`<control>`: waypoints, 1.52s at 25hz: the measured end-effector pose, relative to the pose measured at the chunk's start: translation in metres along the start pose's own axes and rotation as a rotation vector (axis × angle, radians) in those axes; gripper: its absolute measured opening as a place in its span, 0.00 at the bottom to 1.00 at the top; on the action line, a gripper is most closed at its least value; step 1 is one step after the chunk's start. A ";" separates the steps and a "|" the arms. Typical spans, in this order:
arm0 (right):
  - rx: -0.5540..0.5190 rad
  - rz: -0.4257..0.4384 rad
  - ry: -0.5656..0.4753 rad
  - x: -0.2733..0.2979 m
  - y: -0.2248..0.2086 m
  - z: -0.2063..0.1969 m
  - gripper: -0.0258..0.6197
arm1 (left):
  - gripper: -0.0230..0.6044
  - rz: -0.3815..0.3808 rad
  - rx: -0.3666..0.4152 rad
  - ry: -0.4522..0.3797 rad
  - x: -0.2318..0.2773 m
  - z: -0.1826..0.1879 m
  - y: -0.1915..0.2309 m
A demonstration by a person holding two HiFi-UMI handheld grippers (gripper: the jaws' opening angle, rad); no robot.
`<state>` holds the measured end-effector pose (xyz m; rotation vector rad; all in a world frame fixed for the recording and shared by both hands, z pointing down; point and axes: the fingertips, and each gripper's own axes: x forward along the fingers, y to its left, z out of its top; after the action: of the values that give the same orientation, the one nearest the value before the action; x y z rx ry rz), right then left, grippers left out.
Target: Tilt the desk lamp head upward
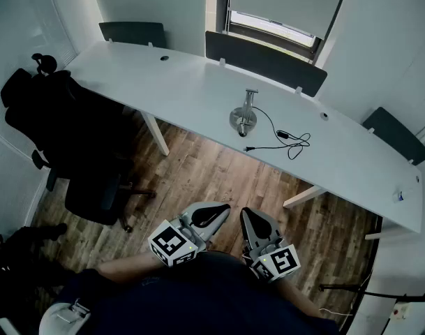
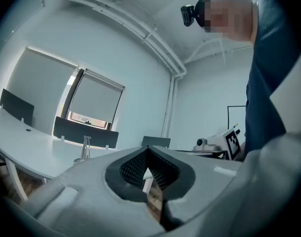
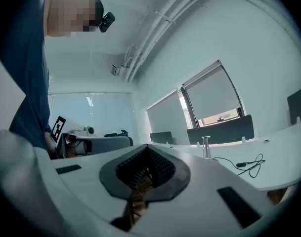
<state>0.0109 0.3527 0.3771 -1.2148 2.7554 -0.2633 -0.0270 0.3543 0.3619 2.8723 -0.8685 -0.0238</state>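
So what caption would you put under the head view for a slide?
Both shut, the left hand-held gripper and right hand-held gripper face a white desk bearing a lamp.

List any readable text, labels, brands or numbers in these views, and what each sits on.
No readable text in any view.
Black-and-white square markers on the two white cubes: coded patterns, no letters or digits.
Small blue-and-white tag near the right end of the long white desk: too small to read.
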 end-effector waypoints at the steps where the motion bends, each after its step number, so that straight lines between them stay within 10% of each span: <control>1: 0.001 0.002 -0.001 -0.003 -0.002 0.000 0.05 | 0.04 0.002 0.005 0.001 0.003 -0.001 -0.003; 20: 0.027 0.030 0.036 0.003 -0.059 -0.005 0.05 | 0.04 0.041 -0.029 -0.013 0.051 -0.009 0.011; 38: -0.003 -0.108 0.093 0.199 -0.192 0.013 0.05 | 0.04 -0.117 -0.044 -0.012 0.164 0.032 0.245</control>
<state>0.0182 0.0768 0.3966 -1.3889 2.7719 -0.3340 -0.0272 0.0577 0.3688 2.8811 -0.6915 -0.0722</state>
